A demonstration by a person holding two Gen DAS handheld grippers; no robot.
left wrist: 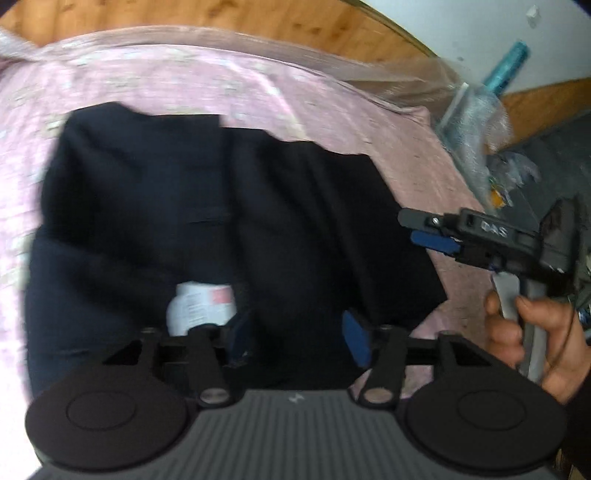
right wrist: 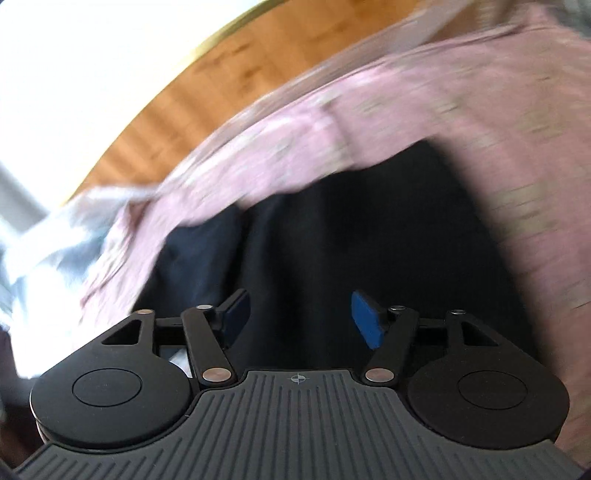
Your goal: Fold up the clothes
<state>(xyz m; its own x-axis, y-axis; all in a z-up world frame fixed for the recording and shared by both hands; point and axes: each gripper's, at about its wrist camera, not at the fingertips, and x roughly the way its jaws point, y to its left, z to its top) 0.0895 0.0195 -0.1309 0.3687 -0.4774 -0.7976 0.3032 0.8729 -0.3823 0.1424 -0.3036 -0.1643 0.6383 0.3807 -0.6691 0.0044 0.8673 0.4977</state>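
A dark navy garment (left wrist: 207, 221) lies spread on a pink bedsheet (left wrist: 166, 77), with a white label (left wrist: 201, 306) near its close edge. My left gripper (left wrist: 299, 338) is open just above the garment's near edge, next to the label, holding nothing. My right gripper (left wrist: 428, 230) shows in the left wrist view at the garment's right edge, held by a hand (left wrist: 532, 343). In the right wrist view the same garment (right wrist: 332, 240) fills the middle, and my right gripper (right wrist: 301, 319) is open above it, empty. Both views are blurred.
A wooden headboard (left wrist: 184, 14) runs behind the bed, also in the right wrist view (right wrist: 192, 96). Clear plastic wrapping with a teal object (left wrist: 506, 66) stands at the bed's right side. Light blue-white cloth (right wrist: 55, 236) lies at the left.
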